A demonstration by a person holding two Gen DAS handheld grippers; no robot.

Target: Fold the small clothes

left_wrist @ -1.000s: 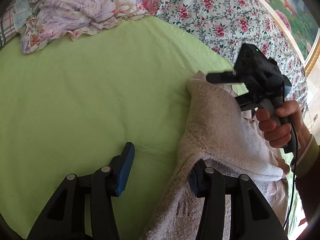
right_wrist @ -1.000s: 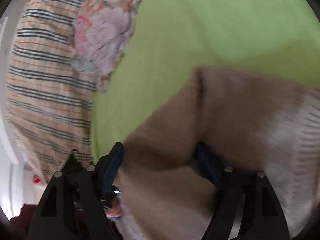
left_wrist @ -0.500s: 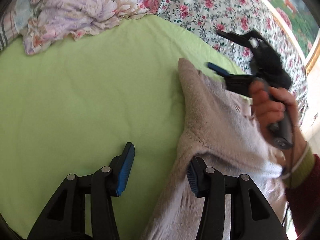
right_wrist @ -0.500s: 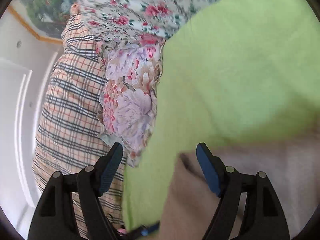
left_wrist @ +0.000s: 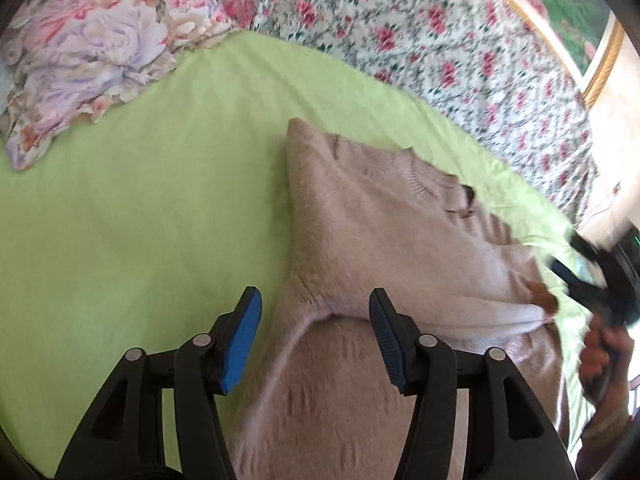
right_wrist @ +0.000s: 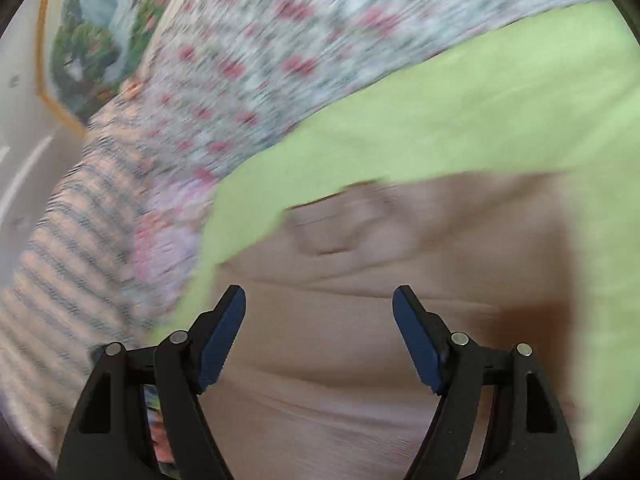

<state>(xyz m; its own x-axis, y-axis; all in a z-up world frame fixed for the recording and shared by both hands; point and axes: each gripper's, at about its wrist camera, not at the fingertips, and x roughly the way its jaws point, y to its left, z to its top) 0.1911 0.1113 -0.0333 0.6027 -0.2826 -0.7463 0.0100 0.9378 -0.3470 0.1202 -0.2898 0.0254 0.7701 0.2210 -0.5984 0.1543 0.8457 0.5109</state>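
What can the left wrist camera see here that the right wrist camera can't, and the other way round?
Only the left wrist view shows the person's hand holding the right gripper, and the left gripper, open. Only the right wrist view shows a striped checked cloth. Both show the beige sweater on the green sheet, with flowered bedding behind.

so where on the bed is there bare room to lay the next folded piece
The widest bare patch is the green sheet, bordered by the beige sweater on one side and the lilac floral pillow at the far corner. A thin green strip runs between the sweater and the rose-print quilt. The side near the right gripper is crowded.
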